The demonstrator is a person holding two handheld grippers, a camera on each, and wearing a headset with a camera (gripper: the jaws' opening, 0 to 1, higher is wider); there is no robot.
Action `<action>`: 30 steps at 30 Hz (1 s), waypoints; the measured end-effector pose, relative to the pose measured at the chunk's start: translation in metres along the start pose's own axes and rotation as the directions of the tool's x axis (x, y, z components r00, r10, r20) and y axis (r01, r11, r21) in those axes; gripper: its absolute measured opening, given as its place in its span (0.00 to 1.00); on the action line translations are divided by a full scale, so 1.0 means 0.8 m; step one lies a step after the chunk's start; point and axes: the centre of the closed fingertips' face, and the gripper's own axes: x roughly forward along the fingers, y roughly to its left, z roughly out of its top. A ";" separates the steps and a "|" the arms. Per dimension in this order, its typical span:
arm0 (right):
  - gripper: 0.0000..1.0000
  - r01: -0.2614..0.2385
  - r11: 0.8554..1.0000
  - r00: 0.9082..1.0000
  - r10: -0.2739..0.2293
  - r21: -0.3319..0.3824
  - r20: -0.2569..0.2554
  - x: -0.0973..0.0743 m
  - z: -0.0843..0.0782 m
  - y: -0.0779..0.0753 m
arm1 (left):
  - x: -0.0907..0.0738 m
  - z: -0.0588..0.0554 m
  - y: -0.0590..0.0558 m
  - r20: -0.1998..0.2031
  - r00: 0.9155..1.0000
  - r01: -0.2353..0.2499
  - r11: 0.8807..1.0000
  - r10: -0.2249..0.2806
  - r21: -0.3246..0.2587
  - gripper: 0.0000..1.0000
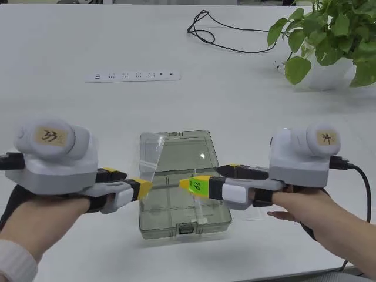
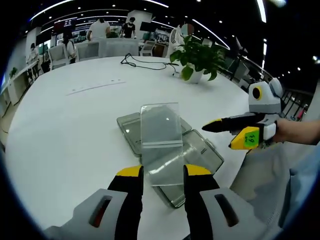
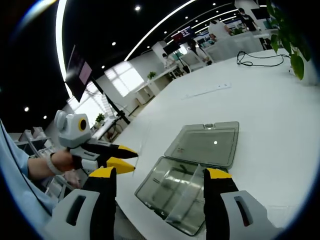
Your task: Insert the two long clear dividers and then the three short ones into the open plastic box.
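Glossy clear plastic divider [image 2: 160, 125], smoky translucent plastic box [image 1: 154, 218], on a smooth matt white table [image 1: 70, 117].

Likely open office: chairs [image 2: 59, 54], screen [image 3: 79, 74].

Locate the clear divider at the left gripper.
In the head view the clear divider stands upright, held by the left gripper, left of centre, above the left edge of the open plastic box.

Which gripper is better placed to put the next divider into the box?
Left. The left gripper holds a clear divider upright between its jaws, right at the edge of the open box. The right gripper hovers over the box with its jaws wide apart, gripping nothing.
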 end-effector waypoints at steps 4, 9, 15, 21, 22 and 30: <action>0.61 -0.023 0.999 0.999 0.022 0.041 0.027 0.009 0.011 0.010 | 0.004 -0.002 -0.012 0.003 1.000 0.006 1.000 -0.006 0.016 0.30; 0.48 -0.035 0.996 0.998 0.031 0.083 0.052 0.022 0.023 0.017 | 0.008 0.001 -0.023 0.021 1.000 0.019 1.000 -0.019 0.000 0.30; 0.31 -0.032 0.992 0.999 0.027 0.126 0.038 0.033 0.025 0.018 | 0.013 0.006 -0.031 0.035 0.999 0.030 0.999 -0.030 -0.012 0.30; 0.23 -0.030 0.989 0.999 0.028 0.145 0.019 0.036 0.021 0.018 | 0.016 0.008 -0.037 0.039 0.998 0.041 0.999 -0.040 -0.009 0.30; 0.20 -0.025 0.989 1.000 0.023 0.148 0.015 0.036 0.020 0.018 | 0.016 0.008 -0.037 0.039 0.998 0.042 0.999 -0.042 -0.010 0.30; 0.07 -0.022 0.989 1.000 0.021 0.147 0.007 0.037 0.020 0.017 | 0.018 0.006 -0.040 0.032 0.998 0.049 0.999 -0.049 -0.006 0.30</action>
